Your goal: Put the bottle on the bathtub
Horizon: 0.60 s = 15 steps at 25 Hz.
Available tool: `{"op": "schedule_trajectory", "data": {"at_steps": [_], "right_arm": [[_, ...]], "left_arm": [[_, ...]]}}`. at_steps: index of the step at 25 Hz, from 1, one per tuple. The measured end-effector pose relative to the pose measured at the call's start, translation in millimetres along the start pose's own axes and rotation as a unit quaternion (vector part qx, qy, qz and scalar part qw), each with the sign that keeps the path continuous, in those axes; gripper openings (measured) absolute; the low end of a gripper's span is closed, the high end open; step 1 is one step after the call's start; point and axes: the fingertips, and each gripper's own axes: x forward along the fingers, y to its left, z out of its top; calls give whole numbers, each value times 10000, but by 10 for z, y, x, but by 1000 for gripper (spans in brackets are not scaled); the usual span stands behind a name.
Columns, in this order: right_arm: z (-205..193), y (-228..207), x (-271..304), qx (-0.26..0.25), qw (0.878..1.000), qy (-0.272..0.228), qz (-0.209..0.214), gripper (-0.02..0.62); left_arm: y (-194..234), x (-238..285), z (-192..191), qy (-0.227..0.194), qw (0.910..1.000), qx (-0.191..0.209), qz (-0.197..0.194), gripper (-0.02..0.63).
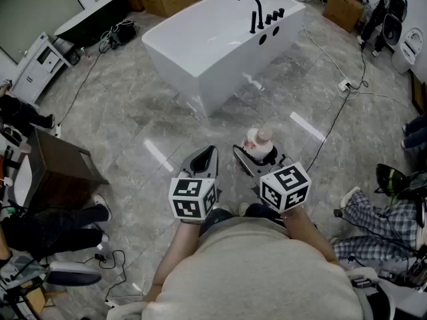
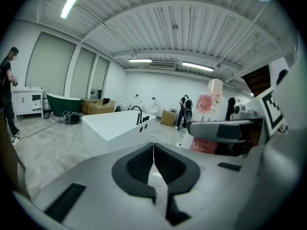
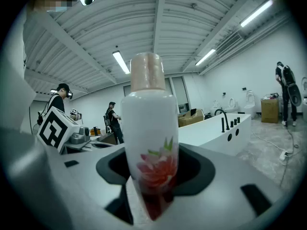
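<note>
Bottle [image 3: 148, 143] — white, with a red flower print and a beige cap — stands upright between the jaws of the right gripper [image 1: 259, 160]. The gripper's pads press on the bottle's lower sides and hold it clear of the floor. The left gripper [image 2: 153, 159] has its jaws closed together with nothing between them.

In the head view, a stretch of bare grey floor [image 1: 133, 122] lies between both grippers and the near corner of the white bathtub [image 1: 177, 65]. The bathtub's flat rim carries a black faucet [image 1: 252, 9] toward its far right end. A cable [image 1: 333, 119] crosses the floor at the right and a dark cabinet [image 1: 60, 169] stands at the left, both to the sides of that stretch.

Only the right gripper view shows the pads against the bottle up close, with the tub's rim beyond at the right. Only the left gripper view shows a dark green tub [image 2: 64, 102] by the far wall — and the bottle from the side, rising above the right gripper's jaw.
</note>
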Motion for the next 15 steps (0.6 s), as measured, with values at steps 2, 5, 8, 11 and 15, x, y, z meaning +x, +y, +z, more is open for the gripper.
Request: {"op": "schedule_trajectory", "data": {"at_steps": [2,5,8,11,15], "right_arm": [[27,-11,42,17,10000,-18,-26,224],[62,-13,107,38,10000,-56,-43,222],[75,42,163,51,10000,-57,-25,222],[94,98,204,9,10000,-46,-5,222],[129,170,253,54,9999,-145,18,224]], "left_arm": [[56,-7,-4,47,10000,37,40,9],[135,-6,24,34,10000,12,26,9],[217,-23,69,-13,10000,-1,23,9],[257,-39,125,-101,9999,-16,-2,9],[302,-63,167,-172,9998,-5,-75,9]]}}
